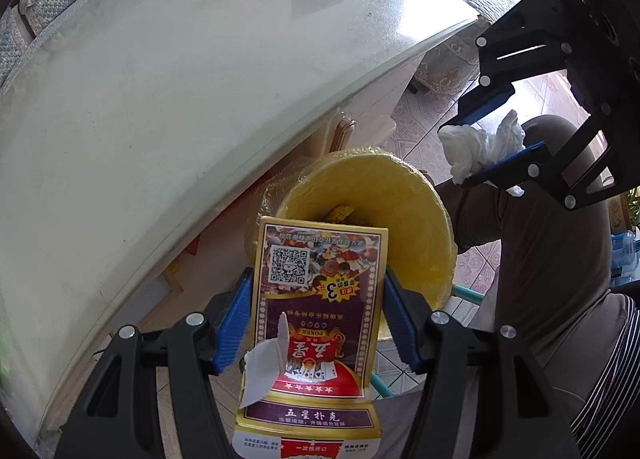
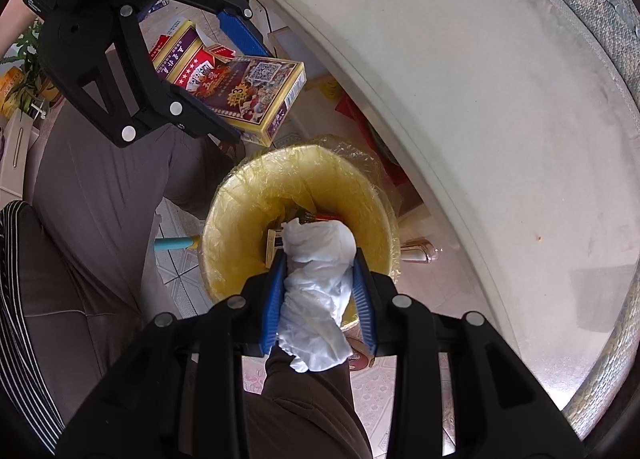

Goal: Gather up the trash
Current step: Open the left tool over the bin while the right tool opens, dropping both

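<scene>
Two pieces of trash, each held in its own claw above one landmark: the yellow-lined bin (image 2: 298,219) on the floor.

Item 1: playing-card box (image 1: 320,299), torn open at one end. The left claw (image 1: 318,315) clamps it by its long sides, jaws part-way apart to suit its width. It hangs over the bin's near rim, apparently so that a release drops it inside.

Item 2: crumpled white tissue (image 2: 316,291). The right claw (image 2: 320,299) is squeezed tight on it, directly over the bin's mouth, pointing steeply down; likewise poised for dropping.

Bin contents: some packaging already lies at the bottom; details unclear.

Surroundings, relative to the bin: a pale frosted-glass desk (image 1: 200,99) stands just beside it, its curved edge overhanging. The floor (image 2: 176,259) around the bin is patterned tile. The person's trousered legs (image 2: 100,199) flank it on the side away from the desk.
</scene>
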